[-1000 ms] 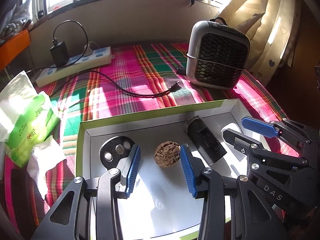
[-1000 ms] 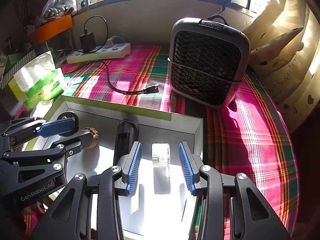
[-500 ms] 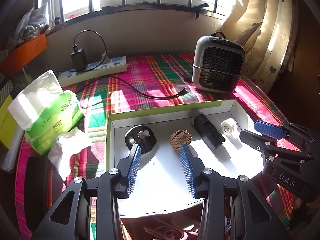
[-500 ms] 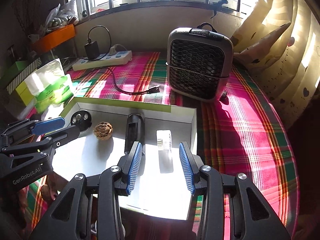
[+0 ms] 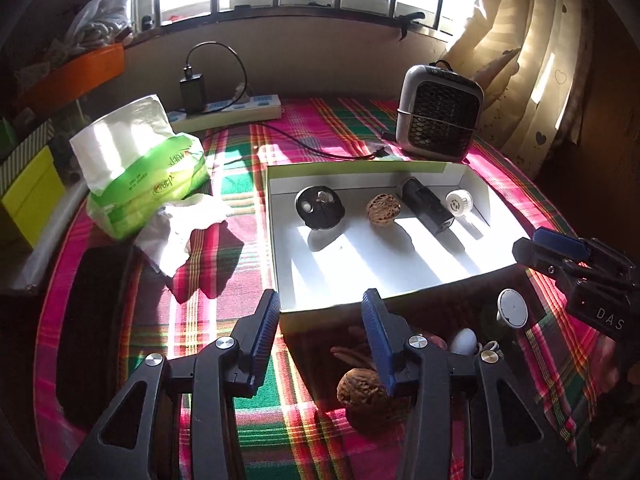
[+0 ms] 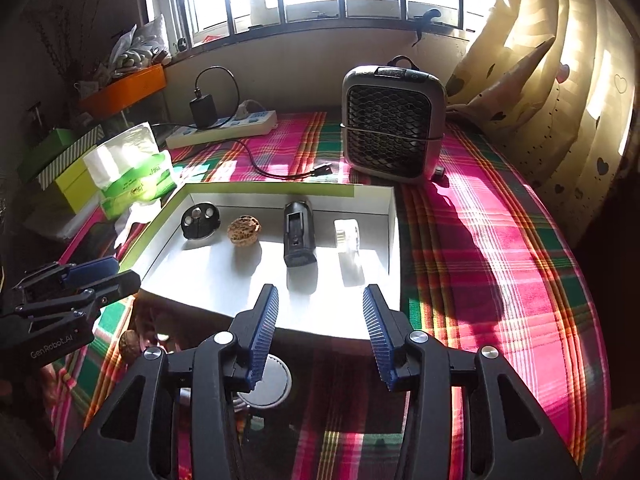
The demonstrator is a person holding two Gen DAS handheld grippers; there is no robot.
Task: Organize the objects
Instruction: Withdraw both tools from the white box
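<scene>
Both grippers are pulling back from the shallow white cardboard box (image 5: 472, 276). My left gripper (image 5: 320, 340) and right gripper (image 6: 320, 336) are empty, jaws just widening, nothing between them. Four items are sitting in a row inside, where a second ago I was hovering over them: black round disc (image 5: 320, 208), brown wrinkled walnut (image 5: 384, 209), black rectangular block (image 5: 426, 206), white ridged cap (image 5: 459, 202).

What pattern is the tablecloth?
The tablecloth is plaid, pink, green and yellow; clearest in the right wrist view.
</scene>
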